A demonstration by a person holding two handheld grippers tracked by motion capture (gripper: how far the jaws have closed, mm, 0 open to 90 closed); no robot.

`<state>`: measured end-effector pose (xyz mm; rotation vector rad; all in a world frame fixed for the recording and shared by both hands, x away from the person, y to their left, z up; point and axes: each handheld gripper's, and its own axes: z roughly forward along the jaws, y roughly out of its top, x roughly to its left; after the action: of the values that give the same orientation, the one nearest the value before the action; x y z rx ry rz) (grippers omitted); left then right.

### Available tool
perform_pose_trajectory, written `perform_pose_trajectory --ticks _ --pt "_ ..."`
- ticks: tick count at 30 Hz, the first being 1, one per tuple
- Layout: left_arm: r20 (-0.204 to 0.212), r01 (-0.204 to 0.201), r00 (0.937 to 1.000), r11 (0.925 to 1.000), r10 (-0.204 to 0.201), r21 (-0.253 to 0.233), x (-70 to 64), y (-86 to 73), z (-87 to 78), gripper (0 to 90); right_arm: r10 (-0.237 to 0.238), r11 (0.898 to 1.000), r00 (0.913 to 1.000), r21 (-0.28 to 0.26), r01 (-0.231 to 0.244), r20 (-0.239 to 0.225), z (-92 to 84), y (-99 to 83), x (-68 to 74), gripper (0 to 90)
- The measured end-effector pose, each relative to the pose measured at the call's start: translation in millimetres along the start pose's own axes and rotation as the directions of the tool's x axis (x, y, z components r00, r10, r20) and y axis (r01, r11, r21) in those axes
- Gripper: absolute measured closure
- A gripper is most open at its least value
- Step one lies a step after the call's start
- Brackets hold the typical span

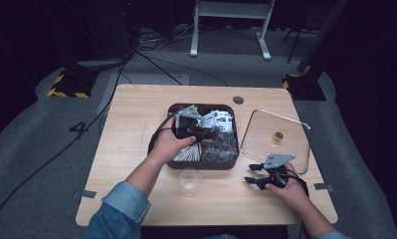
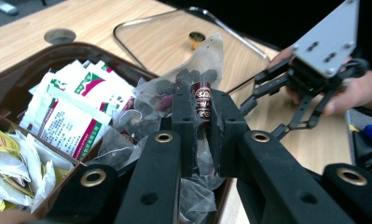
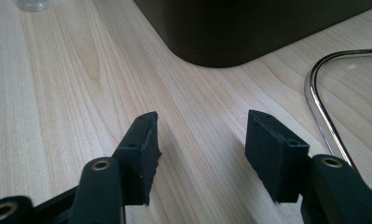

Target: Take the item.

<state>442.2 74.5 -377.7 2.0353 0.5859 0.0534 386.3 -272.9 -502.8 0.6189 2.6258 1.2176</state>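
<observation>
In the high view, a dark tray (image 1: 172, 163) sits at the middle of the wooden bench (image 1: 131, 149), packed with white packets (image 1: 220, 121) and clear sachets. The left claw (image 1: 212, 132) is above the tray's centre, held by a hand with a denim sleeve coming up from the lower left of the frame. A clear plastic cup (image 1: 189, 182) stands just below the tray. A glass lid (image 1: 265, 134) with a metal rim lies flat at the right of the tray. The right claw (image 1: 252, 174) is at the lower right, near the lid's lower edge, pointing left.

In the left gripper view, the left claw (image 2: 203, 109) is pinched tight on a clear mesh sachet (image 2: 200, 60) with a dark red label, at the centre of the frame and above the tray (image 2: 16, 79). White packets with green and red print (image 2: 72, 109) lie at the left, yellow ones at the lower left. The right claw (image 2: 267, 109) and its hand appear at the upper right, the lid (image 2: 151, 42) behind.

In the right gripper view, the right claw (image 3: 200, 149) stands partly open with nothing between its jaws, low over the bare bench (image 3: 58, 93). The tray's dark corner (image 3: 230, 32) is at the top, the lid's metal rim (image 3: 314, 93) at the right.
</observation>
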Motion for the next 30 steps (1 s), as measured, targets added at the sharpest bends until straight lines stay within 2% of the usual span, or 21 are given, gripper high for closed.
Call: perform_pose_trajectory --ticks 7,13,16,18,23,30 --pt "0.011 -0.010 0.9999 0.9995 0.011 -0.031 -3.6 -2.4 -18.8 82.0 0.001 1.000 1.0000 0.000 -0.001 0.001 0.1 0.1 0.0 44.7" --pt "0.026 -0.040 0.9988 0.9981 0.041 -0.048 -9.9 -10.0 -34.0 82.0 0.002 1.000 1.0000 0.000 -0.002 0.000 0.1 0.2 0.0 44.7" --pt "0.028 -0.035 0.9989 0.9969 0.037 -0.070 -12.8 -13.3 -40.9 82.0 0.000 1.000 1.0000 0.001 0.000 0.002 0.2 0.2 0.1 44.7" --pt "0.020 -0.033 0.9992 0.9963 0.035 -0.079 -16.1 -16.9 -46.8 82.0 0.000 1.000 1.0000 0.001 0.000 0.001 0.2 0.2 0.2 44.7" --pt "-0.032 -0.022 0.9993 0.9985 0.020 -0.050 -24.4 -26.5 -57.7 82.0 0.007 1.000 1.0000 -0.001 -0.007 0.000 0.2 0.3 -0.1 44.7" --pt "-0.060 -0.018 0.9981 0.9979 0.014 -0.063 -34.6 -39.1 -68.9 82.0 0.007 1.000 1.0000 -0.001 -0.007 0.002 0.4 0.4 0.1 44.7"
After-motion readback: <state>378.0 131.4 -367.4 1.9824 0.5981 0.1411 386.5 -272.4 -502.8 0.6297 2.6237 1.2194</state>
